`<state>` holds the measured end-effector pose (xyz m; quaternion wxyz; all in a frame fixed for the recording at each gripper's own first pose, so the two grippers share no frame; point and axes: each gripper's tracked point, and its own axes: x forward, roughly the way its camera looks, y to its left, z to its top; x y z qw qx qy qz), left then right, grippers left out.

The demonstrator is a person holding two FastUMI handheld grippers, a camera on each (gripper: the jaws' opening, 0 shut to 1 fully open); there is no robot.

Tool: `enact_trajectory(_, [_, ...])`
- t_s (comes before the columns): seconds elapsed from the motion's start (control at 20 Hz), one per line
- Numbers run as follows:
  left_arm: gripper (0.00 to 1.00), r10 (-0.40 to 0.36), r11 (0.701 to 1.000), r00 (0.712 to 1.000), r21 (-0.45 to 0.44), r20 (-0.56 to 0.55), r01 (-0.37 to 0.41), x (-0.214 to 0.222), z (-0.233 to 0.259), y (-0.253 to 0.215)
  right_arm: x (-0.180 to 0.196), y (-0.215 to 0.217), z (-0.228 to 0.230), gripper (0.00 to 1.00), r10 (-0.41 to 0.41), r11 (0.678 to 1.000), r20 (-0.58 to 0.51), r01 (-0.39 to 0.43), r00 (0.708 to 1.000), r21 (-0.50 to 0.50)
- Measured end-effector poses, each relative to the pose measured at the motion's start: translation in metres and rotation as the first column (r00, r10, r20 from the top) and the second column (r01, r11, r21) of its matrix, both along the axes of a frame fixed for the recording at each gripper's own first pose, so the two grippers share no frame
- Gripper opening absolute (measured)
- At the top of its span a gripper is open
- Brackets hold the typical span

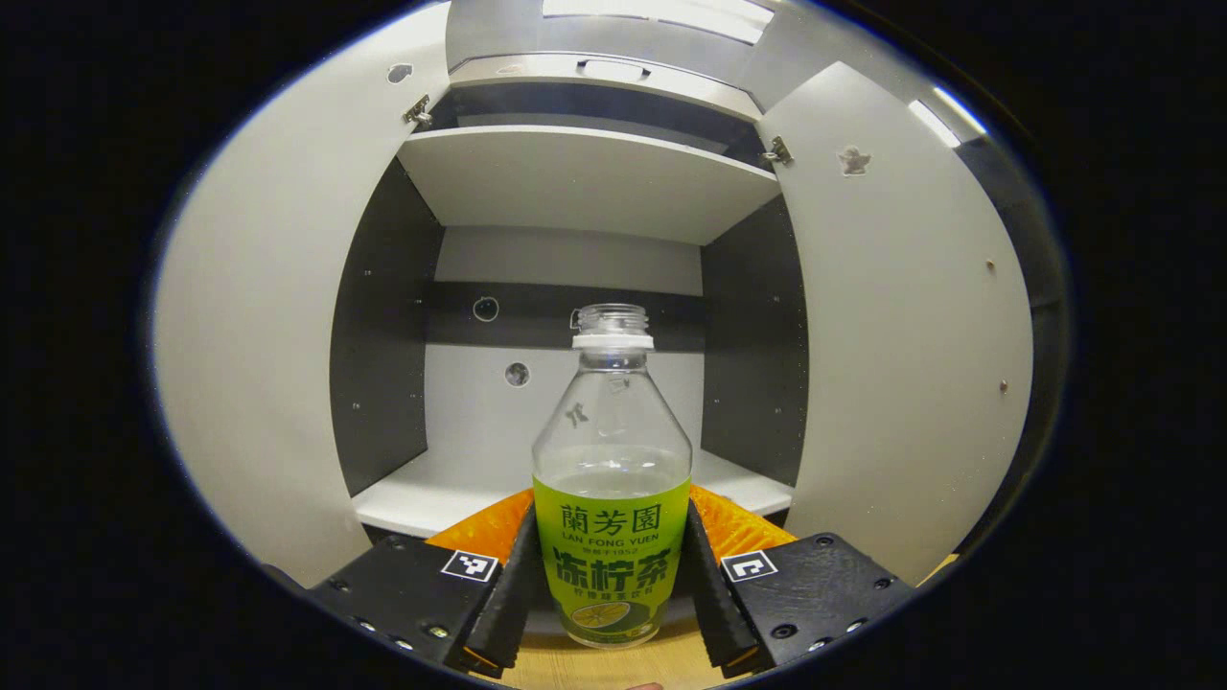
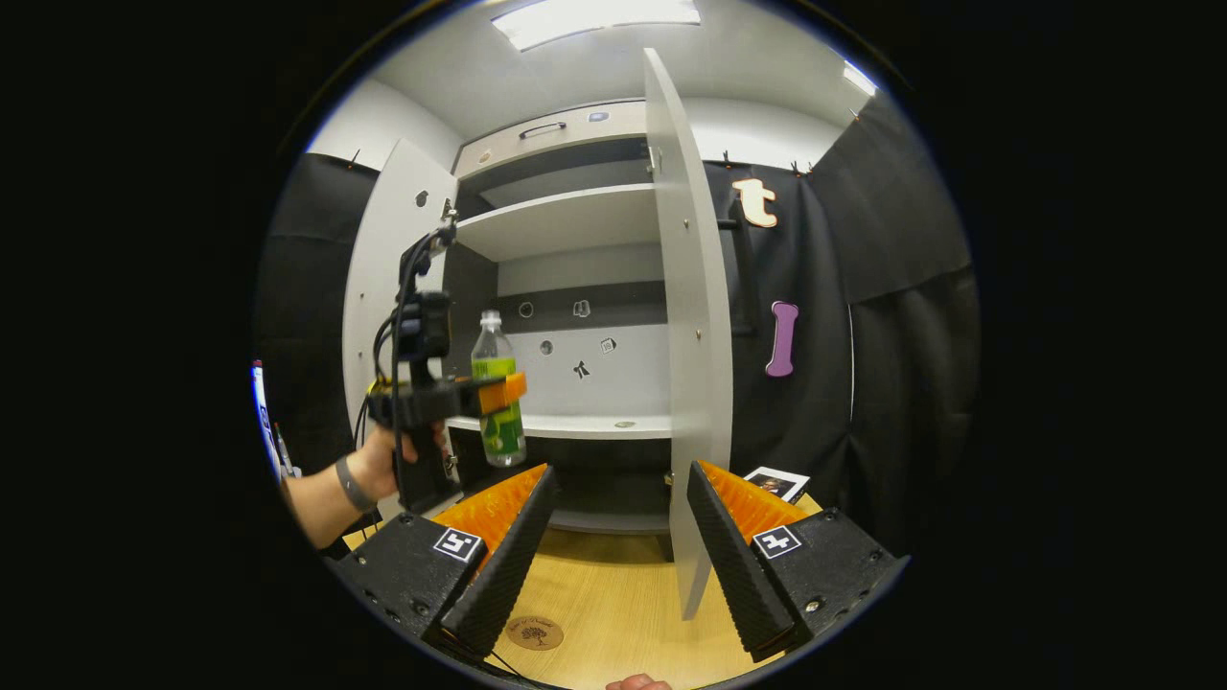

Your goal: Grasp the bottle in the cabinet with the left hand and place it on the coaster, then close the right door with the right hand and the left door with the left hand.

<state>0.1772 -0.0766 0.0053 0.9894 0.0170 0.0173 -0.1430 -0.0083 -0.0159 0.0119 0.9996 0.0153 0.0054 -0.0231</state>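
Bottle (image 1: 612,537): clamped upright by left gripper (image 1: 611,585), off the shelf.
Right gripper (image 2: 613,546): fingers held apart, coaster (image 2: 535,632) at 6 o'clock.
Doors: both open.

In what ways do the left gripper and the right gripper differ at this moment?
The left gripper is shut on the bottle, with both fingers pressing its label; the right gripper is open and holds nothing. The left gripper carries the bottle in the air in front of the cabinet shelf, while the right gripper hangs lower over the wooden table, near the coaster. Both point toward the open cabinet.
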Motion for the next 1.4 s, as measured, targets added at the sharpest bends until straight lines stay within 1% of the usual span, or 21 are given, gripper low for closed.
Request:
enact_trajectory(0.15, [0.69,0.017,1.0,1.0,0.006,0.006,-0.017,-0.034,-0.036,-0.002,-0.008,0.0,0.019,0.85,0.012,1.0,0.046,-0.012,0.999,0.015])
enact_trajectory(0.35, [0.69,0.054,0.998,0.998,-0.011,-0.026,-0.054,-0.069,-0.092,-0.003,-0.012,-0.009,0.044,0.84,-0.007,1.0,0.079,0.007,0.997,-0.008])
enact_trajectory(0.4, [0.69,0.05,0.999,0.998,-0.014,-0.036,-0.05,-0.077,-0.107,-0.007,-0.013,-0.011,0.048,0.85,-0.014,1.0,0.083,0.014,0.996,-0.003])
enact_trajectory(0.5, [0.69,0.045,0.999,0.997,-0.008,-0.062,-0.046,-0.093,-0.135,-0.014,-0.015,-0.012,0.054,0.84,-0.026,1.0,0.084,0.025,0.996,0.013])
enact_trajectory(0.6, [0.7,0.078,0.997,0.994,0.016,-0.075,-0.077,-0.107,-0.162,-0.014,-0.015,-0.012,0.059,0.84,-0.037,0.999,0.084,0.037,0.996,0.012])
enact_trajectory(0.7, [0.7,0.108,0.994,0.992,0.023,-0.064,-0.107,-0.116,-0.181,-0.014,-0.015,-0.013,0.062,0.84,-0.045,0.999,0.08,0.045,0.996,0.0])
enact_trajectory(0.85, [0.7,0.129,0.991,0.989,0.044,-0.076,-0.126,-0.125,-0.214,-0.019,-0.017,-0.014,0.06,0.84,-0.054,0.998,0.056,0.055,0.997,-0.015])
enact_trajectory(0.95, [0.7,0.147,0.987,0.986,0.071,-0.073,-0.142,-0.131,-0.229,-0.018,-0.016,-0.017,0.058,0.84,-0.068,0.997,0.043,0.068,0.997,-0.018])
enact_trajectory(1.15, [0.7,0.145,0.986,0.984,0.101,-0.102,-0.135,-0.144,-0.251,-0.022,-0.013,-0.019,0.057,0.85,-0.078,0.997,0.035,0.078,0.996,-0.014])
enact_trajectory(1.25, [0.7,0.157,0.985,0.98,0.091,-0.118,-0.147,-0.146,-0.257,-0.019,-0.011,-0.019,0.054,0.85,-0.075,0.997,0.024,0.075,0.997,-0.016])
enact_trajectory(1.4, [0.71,0.162,0.986,0.98,0.046,-0.114,-0.158,-0.146,-0.257,-0.015,-0.01,-0.021,0.052,0.85,-0.077,0.997,0.015,0.077,0.997,-0.015])
